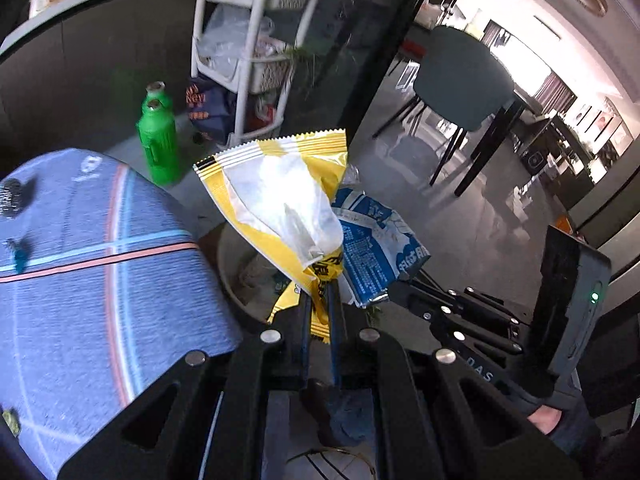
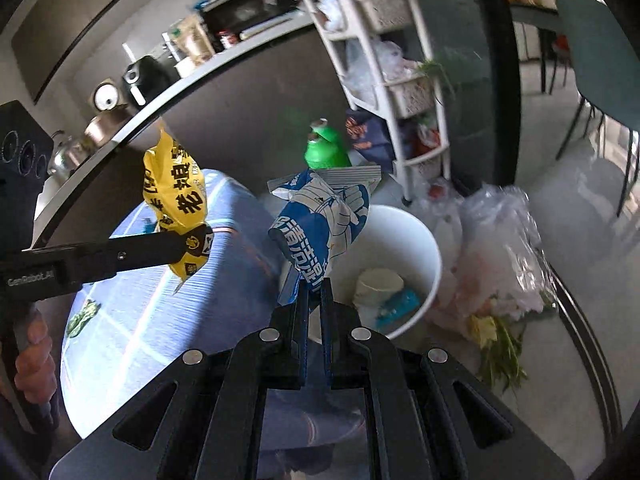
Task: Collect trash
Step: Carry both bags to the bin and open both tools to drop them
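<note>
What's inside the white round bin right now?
In the white round bin: a pale crumpled lump and a teal wrapper. The blue-and-white wrapper hides the left part.

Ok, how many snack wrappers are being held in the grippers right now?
2. The yellow foil snack wrapper is pinched in the left gripper; the blue-and-white plastic wrapper is pinched in the right gripper, above the white round bin. More may lie hidden inside it.

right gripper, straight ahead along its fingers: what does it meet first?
Probably the white bin. The right gripper, shut on the blue wrapper, points down toward the bin's open mouth, so the wrapper would reach the rim or the trash inside first. Depth is unclear.
</note>
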`<action>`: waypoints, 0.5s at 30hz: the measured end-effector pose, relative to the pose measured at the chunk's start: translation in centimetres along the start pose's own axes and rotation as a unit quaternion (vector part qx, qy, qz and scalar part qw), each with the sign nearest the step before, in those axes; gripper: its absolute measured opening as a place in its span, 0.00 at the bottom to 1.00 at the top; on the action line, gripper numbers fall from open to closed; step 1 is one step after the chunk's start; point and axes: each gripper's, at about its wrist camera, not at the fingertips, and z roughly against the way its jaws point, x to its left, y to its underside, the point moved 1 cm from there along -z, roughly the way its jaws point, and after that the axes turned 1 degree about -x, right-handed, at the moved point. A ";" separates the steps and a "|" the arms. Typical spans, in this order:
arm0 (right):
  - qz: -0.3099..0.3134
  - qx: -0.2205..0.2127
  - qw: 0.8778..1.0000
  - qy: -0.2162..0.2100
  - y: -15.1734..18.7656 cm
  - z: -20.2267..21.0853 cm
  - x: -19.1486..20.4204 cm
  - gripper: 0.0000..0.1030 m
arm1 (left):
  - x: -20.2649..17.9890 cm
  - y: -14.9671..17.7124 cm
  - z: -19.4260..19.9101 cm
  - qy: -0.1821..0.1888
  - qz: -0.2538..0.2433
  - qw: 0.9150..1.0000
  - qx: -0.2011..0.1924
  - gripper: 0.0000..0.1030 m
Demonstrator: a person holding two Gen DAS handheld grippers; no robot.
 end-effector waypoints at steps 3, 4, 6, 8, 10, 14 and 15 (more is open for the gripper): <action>-0.008 0.007 1.000 0.004 0.2 -0.9 -1.2 0.05 | 0.1 -0.4 -2.6 -0.001 0.006 1.000 0.021 0.09; -0.010 0.009 1.000 0.005 0.2 -1.2 -1.6 0.05 | 0.2 -0.6 -3.5 -0.003 0.006 1.000 0.030 0.09; -0.012 0.016 1.000 0.008 0.2 -2.1 -2.3 0.05 | 0.4 -0.7 -4.7 -0.007 0.005 0.999 0.042 0.09; -0.015 0.023 1.000 0.011 0.2 -2.9 -2.9 0.05 | 0.3 -1.0 -6.1 -0.013 0.003 0.998 0.056 0.10; -0.014 0.028 0.999 0.012 0.3 -3.7 -3.4 0.05 | 0.3 -1.5 -7.1 -0.020 -0.005 0.998 0.063 0.11; -0.005 0.040 0.999 0.017 0.3 -5.9 -4.0 0.05 | 0.4 -2.4 -8.7 -0.038 -0.015 0.997 0.070 0.18; 0.001 0.043 0.999 0.018 0.3 -6.3 -4.0 0.09 | 0.5 -2.5 -8.9 -0.044 -0.015 0.996 0.070 0.27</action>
